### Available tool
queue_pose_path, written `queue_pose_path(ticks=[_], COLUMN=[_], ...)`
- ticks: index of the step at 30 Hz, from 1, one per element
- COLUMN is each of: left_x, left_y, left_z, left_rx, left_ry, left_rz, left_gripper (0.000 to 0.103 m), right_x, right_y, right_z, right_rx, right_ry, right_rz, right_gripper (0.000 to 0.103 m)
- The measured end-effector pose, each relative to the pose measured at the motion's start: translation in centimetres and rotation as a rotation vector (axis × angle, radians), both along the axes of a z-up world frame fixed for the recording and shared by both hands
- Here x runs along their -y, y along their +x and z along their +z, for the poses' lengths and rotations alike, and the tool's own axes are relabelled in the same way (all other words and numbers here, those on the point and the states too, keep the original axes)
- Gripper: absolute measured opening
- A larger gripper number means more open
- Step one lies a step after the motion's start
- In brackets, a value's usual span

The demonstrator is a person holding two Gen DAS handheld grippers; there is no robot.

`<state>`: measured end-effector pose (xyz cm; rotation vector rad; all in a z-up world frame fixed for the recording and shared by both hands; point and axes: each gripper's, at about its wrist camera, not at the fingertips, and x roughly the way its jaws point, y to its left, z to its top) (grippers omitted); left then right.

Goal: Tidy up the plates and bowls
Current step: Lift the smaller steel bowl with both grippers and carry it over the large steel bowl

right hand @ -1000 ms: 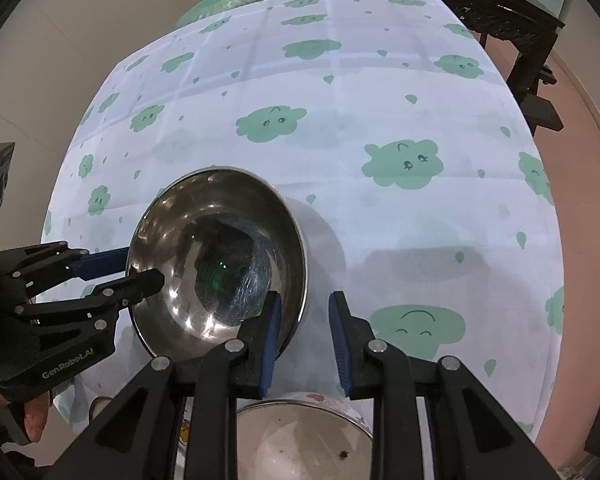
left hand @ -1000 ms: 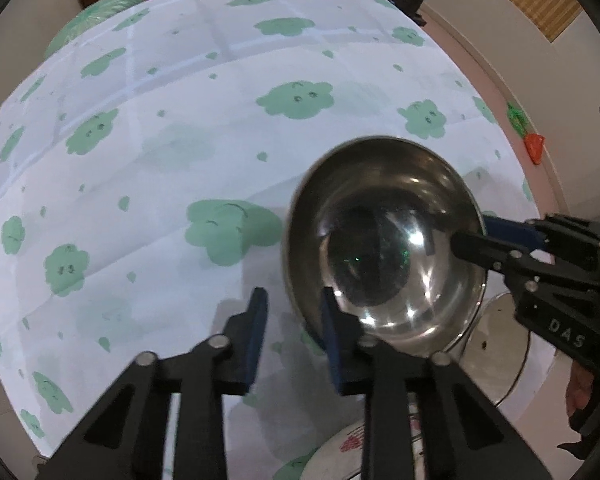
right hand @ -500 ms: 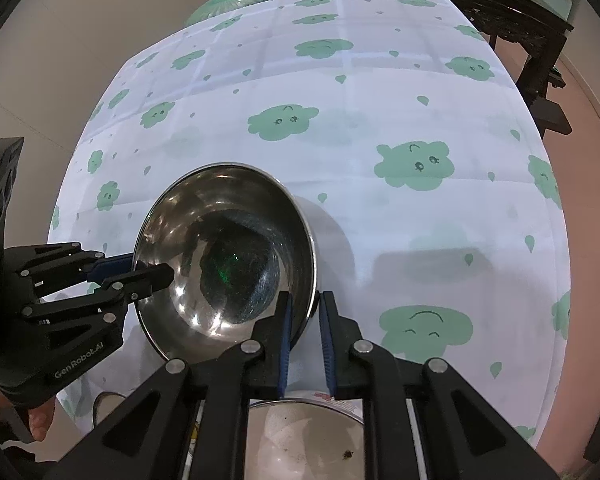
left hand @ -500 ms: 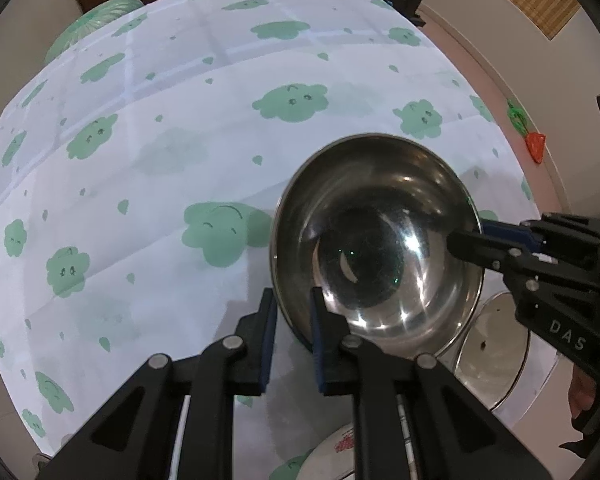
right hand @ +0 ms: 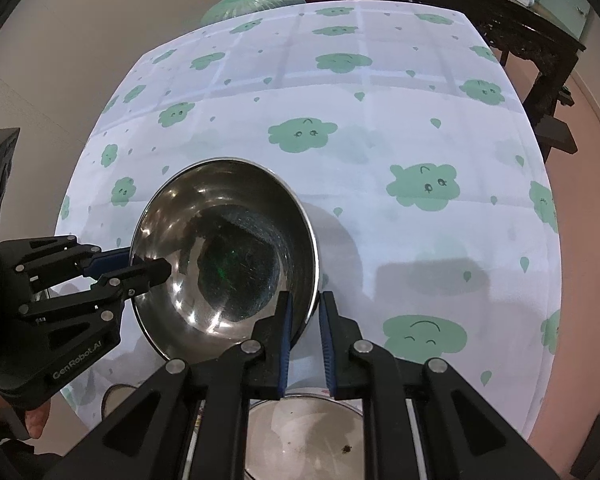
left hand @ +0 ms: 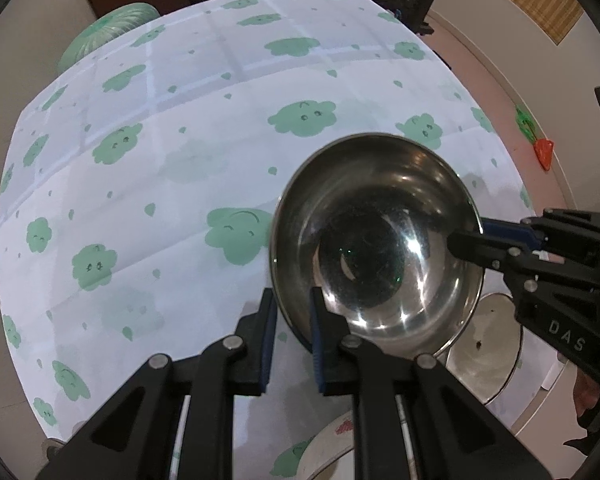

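Gripping one steel bowl from both sides

Clamped on opposite rims, the left gripper (left hand: pixel 293 312) and right gripper (right hand: pixel 304 314) each pinch the wall of the steel bowl (left hand: pixel 376 240), one finger inside and one outside. From the left wrist view the bowl sits at 3 o'clock over the cloud-print tablecloth (left hand: pixel 180 168). A white plate (left hand: pixel 488 344) lies below at 4 o'clock

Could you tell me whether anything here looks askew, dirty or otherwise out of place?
The steel bowl is tilted, not flat on the tablecloth; the left gripper and right gripper each clamp its rim on opposite sides. The pale dish below shows dark specks, possibly crumbs. Nothing looks spilled or damaged.
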<state>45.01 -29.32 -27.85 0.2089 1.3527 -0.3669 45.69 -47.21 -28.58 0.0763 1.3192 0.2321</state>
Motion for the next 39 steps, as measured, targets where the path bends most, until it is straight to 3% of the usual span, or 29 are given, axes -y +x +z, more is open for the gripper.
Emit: queue_pose_path(ticks=[39], left_x=[-2.6], left_y=[-5.6], left_z=[4.5], left_rx=[0.052], left_ry=[-0.038], left_rz=[-0.061], left_gripper=[0.013], right_x=[-3.2], right_y=[-6.3], right_z=[3.9], right_rx=[0.02], right_ry=[-0.052], right_rz=[-0.033], right_gripper=[0.015])
